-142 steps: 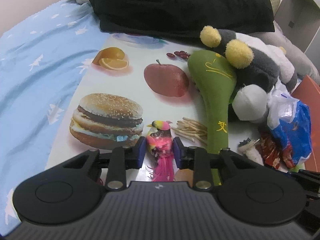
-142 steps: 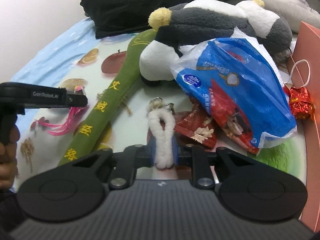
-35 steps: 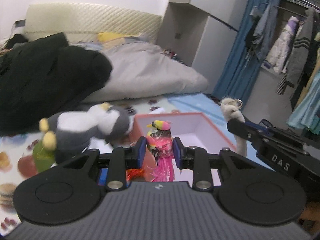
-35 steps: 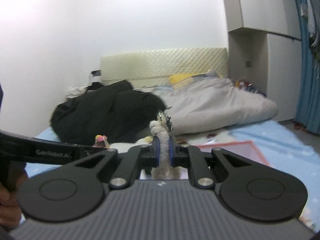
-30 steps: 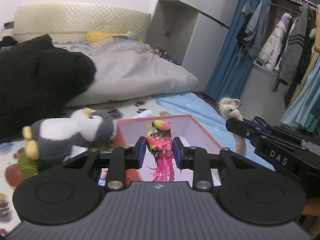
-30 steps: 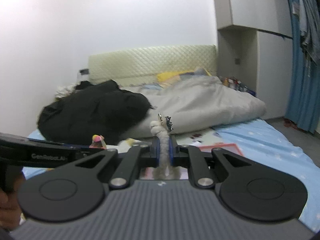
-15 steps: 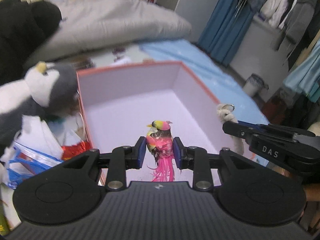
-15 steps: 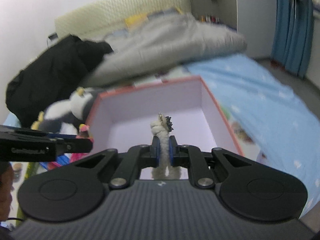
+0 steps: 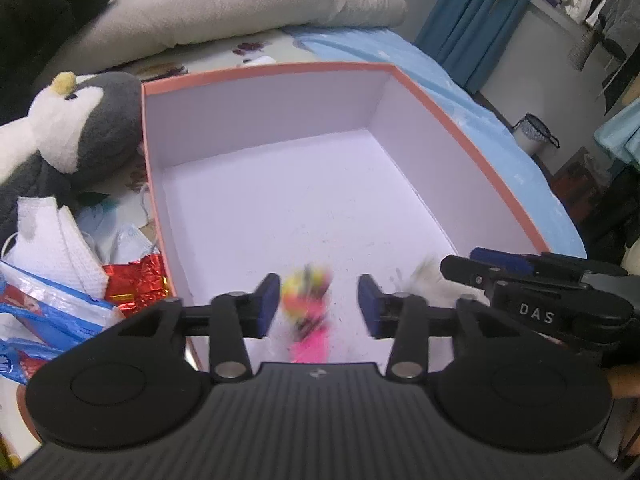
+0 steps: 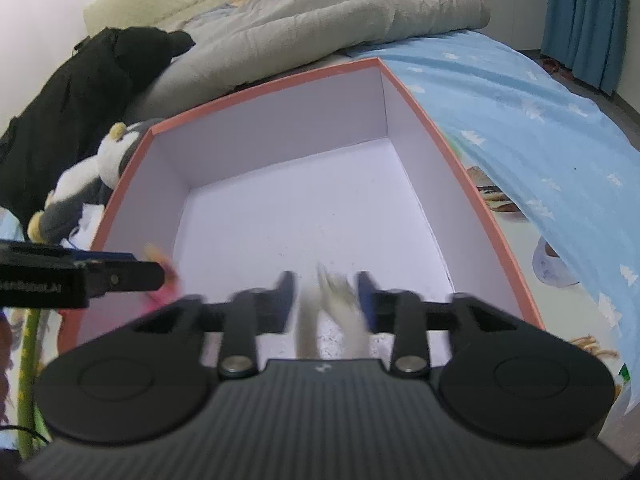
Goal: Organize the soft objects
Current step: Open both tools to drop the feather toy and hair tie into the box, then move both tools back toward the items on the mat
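Now both jaws are opening, the right gripper (image 9: 472, 264), lettered "DAS", beside the left gripper (image 9: 318, 304).

Black ribbed gripper (image 9: 316, 300) body, blue pads (image 9: 267, 304), silver screws

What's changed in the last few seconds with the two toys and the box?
Both tools carried their toys from the mat over the pink box. Now the left tool is opening, releasing the pink bird toy; the right tool is opening, dropping the white rope charm. The penguin plush stayed put.
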Action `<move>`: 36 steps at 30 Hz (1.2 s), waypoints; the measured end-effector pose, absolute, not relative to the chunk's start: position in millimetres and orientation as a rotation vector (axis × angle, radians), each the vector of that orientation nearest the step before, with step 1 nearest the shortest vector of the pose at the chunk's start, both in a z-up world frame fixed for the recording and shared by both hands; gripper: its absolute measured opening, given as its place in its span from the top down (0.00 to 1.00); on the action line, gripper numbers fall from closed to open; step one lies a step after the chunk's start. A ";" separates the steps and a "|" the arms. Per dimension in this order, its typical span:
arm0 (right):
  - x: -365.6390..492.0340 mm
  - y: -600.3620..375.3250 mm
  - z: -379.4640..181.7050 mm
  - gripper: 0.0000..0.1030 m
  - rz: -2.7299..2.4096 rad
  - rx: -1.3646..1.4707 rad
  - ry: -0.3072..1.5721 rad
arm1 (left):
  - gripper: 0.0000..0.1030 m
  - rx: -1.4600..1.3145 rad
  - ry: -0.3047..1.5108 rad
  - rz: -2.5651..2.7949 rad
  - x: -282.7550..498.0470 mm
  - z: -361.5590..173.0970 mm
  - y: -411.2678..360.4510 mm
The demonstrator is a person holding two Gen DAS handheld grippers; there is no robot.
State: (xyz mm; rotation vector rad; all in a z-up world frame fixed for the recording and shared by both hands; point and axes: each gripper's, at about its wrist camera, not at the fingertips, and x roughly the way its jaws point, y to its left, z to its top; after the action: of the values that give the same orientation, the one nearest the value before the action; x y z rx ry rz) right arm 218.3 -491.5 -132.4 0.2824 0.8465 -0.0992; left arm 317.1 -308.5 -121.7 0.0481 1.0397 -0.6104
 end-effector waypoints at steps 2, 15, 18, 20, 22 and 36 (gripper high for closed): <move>214.6 -490.1 -126.9 0.56 -0.101 0.288 0.827 | 0.50 0.034 1.029 -0.614 313.9 -114.5 -301.8; 163.0 -449.5 -39.3 0.56 -0.075 0.238 0.577 | 0.50 0.017 0.787 -0.621 253.9 -17.7 -246.1; 146.4 -434.3 -21.7 0.56 -0.059 0.234 0.526 | 0.50 0.020 0.731 -0.615 233.2 0.3 -229.9; 135.5 -422.8 -12.0 0.56 -0.046 0.226 0.497 | 0.50 0.017 0.701 -0.609 219.5 11.1 -217.9; 123.9 -410.3 -3.4 0.56 -0.032 0.218 0.470 | 0.50 0.009 0.675 -0.603 205.6 20.7 -204.7; 70.7 -327.9 7.3 0.56 0.103 0.157 0.419 | 0.50 -0.067 0.601 -0.446 107.5 29.1 -100.3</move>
State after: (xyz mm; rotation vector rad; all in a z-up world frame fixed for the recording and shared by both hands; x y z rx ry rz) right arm 70.7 -327.9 7.3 0.1571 0.4192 0.1026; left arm 107.6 -100.3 29.1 -0.0667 0.6015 -0.4458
